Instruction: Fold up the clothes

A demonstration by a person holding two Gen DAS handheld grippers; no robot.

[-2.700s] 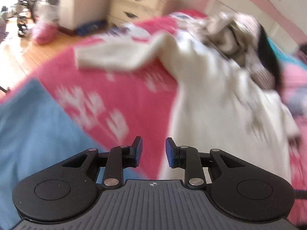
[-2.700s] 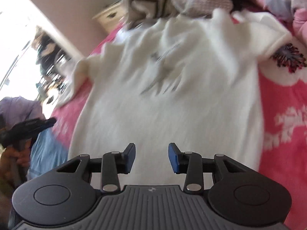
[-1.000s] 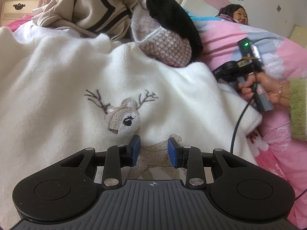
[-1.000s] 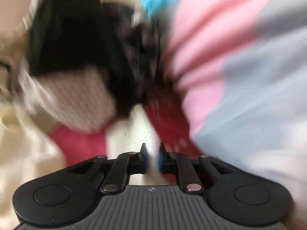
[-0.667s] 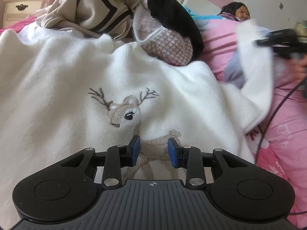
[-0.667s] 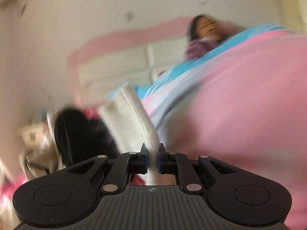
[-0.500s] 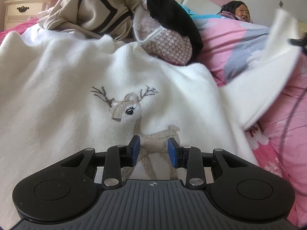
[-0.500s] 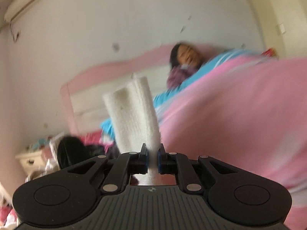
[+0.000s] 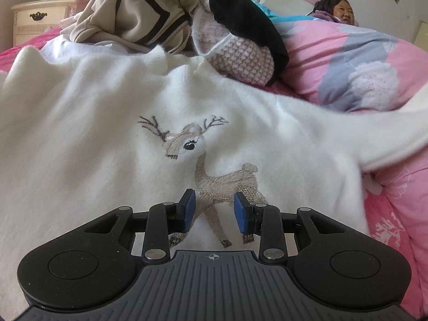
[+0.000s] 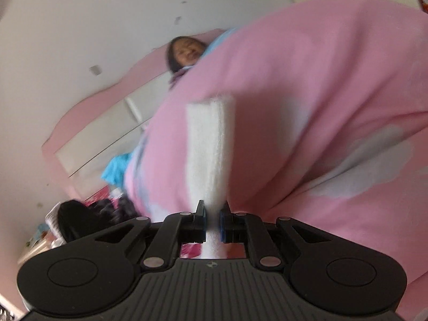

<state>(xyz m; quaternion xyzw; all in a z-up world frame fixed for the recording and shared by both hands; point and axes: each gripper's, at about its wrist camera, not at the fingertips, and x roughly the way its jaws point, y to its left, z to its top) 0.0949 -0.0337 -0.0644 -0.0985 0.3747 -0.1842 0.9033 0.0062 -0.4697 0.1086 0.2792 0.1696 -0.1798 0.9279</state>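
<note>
Below the left tool (image 9: pixel 214 212), in the left wrist view, the white sweater (image 9: pixel 88 123) lies spread face up on the bed, its embroidered deer (image 9: pixel 211 165) just ahead of the blue pads; the jaws stand apart with nothing pinched between them, hovering over the deer's legs; one sleeve (image 9: pixel 393 133) stretches away to the right edge of the picture, lifted off the pink floral bedspread (image 9: pixel 396 214); beyond the collar sits a heap of other clothes, a beige garment with black stripes (image 9: pixel 139 16), a pink-and-white checked knit (image 9: pixel 238 50) and a black piece (image 9: pixel 246 18); a pink and grey quilt (image 9: pixel 347 61) covers a person lying at the head of the bed; a cream dresser (image 9: pixel 34 21) stands at far left.

Seen from the right wrist, the right tool (image 10: pixel 212 222) is clenched on the cuff of the sleeve (image 10: pixel 210 149), which sticks up between the pads; the quilt (image 10: pixel 307 107) bulks close behind it, and the view is tilted.
</note>
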